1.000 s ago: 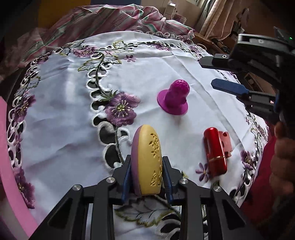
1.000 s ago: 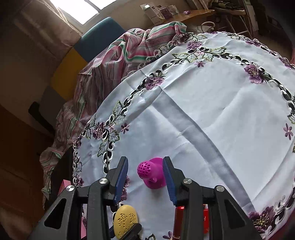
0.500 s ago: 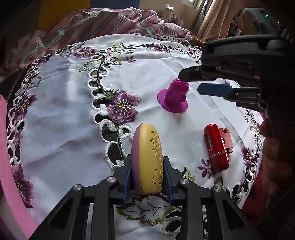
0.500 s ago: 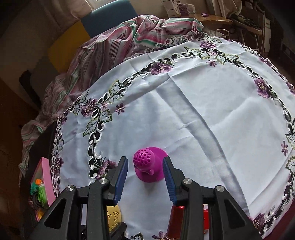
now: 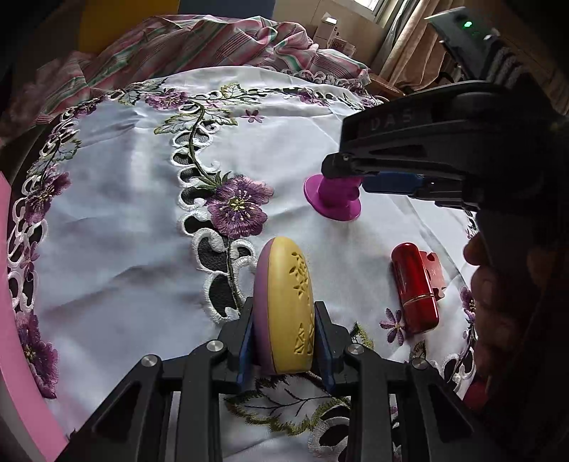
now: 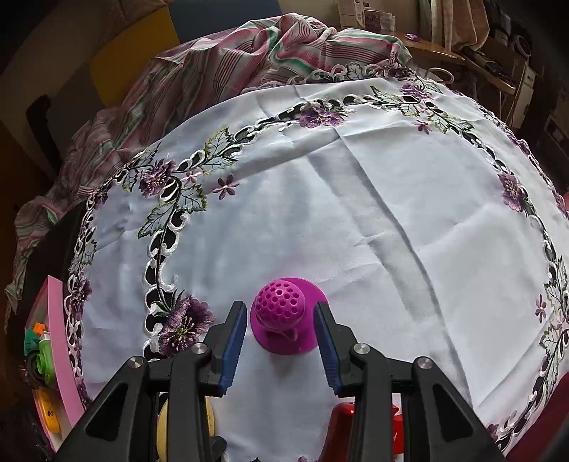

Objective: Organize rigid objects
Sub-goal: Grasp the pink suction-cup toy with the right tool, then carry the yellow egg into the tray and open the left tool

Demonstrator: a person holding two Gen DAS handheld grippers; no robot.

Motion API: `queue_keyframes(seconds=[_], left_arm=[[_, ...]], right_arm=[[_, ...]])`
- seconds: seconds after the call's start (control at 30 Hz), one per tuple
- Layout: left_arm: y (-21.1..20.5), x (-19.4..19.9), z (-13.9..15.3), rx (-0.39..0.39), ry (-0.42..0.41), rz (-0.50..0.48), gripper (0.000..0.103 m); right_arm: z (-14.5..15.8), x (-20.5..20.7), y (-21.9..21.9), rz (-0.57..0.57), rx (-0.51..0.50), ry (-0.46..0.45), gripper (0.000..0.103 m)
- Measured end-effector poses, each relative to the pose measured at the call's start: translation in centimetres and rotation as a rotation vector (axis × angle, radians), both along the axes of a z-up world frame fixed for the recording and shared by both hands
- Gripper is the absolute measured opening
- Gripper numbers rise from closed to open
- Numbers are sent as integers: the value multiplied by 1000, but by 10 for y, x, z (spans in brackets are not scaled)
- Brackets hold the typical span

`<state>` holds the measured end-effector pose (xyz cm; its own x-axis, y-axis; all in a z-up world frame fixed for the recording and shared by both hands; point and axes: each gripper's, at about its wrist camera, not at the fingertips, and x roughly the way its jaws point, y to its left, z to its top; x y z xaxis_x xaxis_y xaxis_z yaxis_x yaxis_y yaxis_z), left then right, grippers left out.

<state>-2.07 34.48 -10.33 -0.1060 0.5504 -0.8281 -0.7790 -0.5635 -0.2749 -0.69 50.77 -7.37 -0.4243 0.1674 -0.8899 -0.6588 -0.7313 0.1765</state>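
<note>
The left gripper (image 5: 284, 341) is clamping the yellow oval (image 5: 286, 305). The right gripper (image 6: 281, 341) is hovering with fingers apart around the magenta knob (image 6: 282, 321), not touching. The red tube (image 5: 414, 286) is lying at 3 o'clock of the oval.

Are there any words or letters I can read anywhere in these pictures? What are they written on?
"DAS": raised letters on the black body of the right gripper, seen from the left wrist camera; any letters after them are hidden.
Boxes on the shelf behind the table: print too small and blurred to read.
Red case: a faint mark on its side flap, not readable.
Yellow oval piece: cut-out patterns only, no words.
</note>
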Motion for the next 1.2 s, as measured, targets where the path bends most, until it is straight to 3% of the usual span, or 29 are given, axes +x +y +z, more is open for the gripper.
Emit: queue_keyframes(seconds=[0.33, 0.67, 1.2], left_arm=[[-4, 4, 0, 12, 20, 18, 31], [-5, 16, 5, -11, 86, 14, 30], [-39, 30, 16, -8, 63, 48, 30]], right_arm=[[-8, -16, -12, 99, 46, -46, 34], [-9, -16, -12, 104, 43, -43, 34], [-7, -24, -35, 210, 135, -64, 33]])
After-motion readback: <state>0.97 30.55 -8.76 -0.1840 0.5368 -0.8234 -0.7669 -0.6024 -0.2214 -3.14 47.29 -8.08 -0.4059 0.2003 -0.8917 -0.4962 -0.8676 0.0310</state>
